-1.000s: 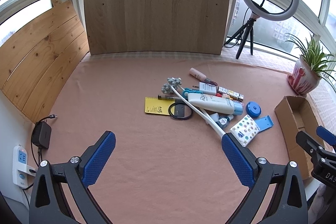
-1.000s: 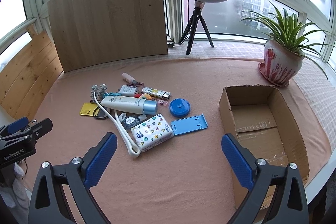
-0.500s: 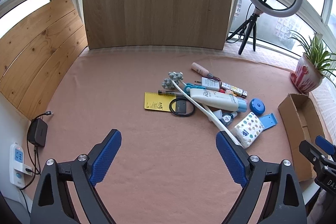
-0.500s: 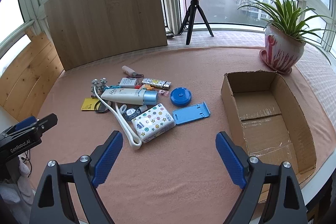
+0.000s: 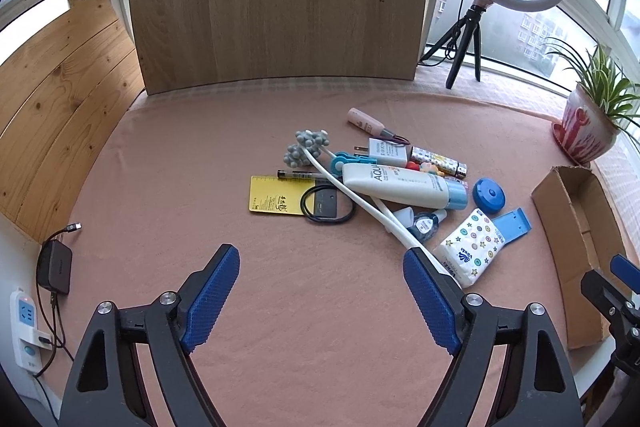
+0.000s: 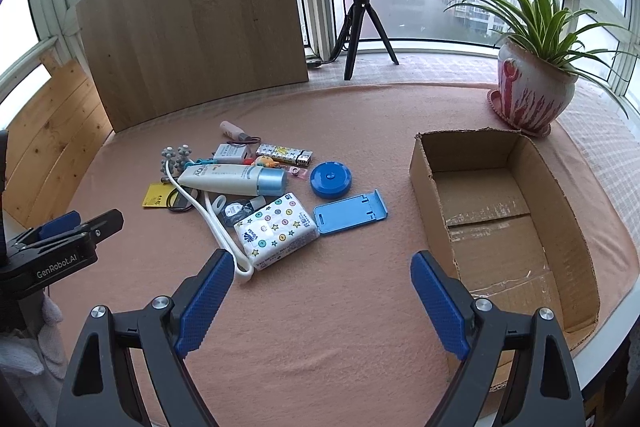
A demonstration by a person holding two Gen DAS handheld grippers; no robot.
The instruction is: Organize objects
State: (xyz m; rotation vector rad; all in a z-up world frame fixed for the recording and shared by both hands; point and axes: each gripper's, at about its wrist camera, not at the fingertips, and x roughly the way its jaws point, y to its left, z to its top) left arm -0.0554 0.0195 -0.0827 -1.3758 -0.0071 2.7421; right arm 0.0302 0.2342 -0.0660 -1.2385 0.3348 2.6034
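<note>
Fingers of the left gripper (image 5: pixel 322 297) are wide, closing a little, with nothing held.
Ahead and to their right the white massager (image 5: pixel 360 197) is laid slantwise, its handle end nearest the right finger.

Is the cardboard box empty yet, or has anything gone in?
Empty. The box shows only its bare taped floor in the right wrist view; every item still lies in the pile on the cloth.

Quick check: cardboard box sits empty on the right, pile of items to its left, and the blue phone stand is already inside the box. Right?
Not quite. The blue phone stand lies on the cloth beside the tissue pack, outside the cardboard box, as the right wrist view shows. The rest holds.
</note>
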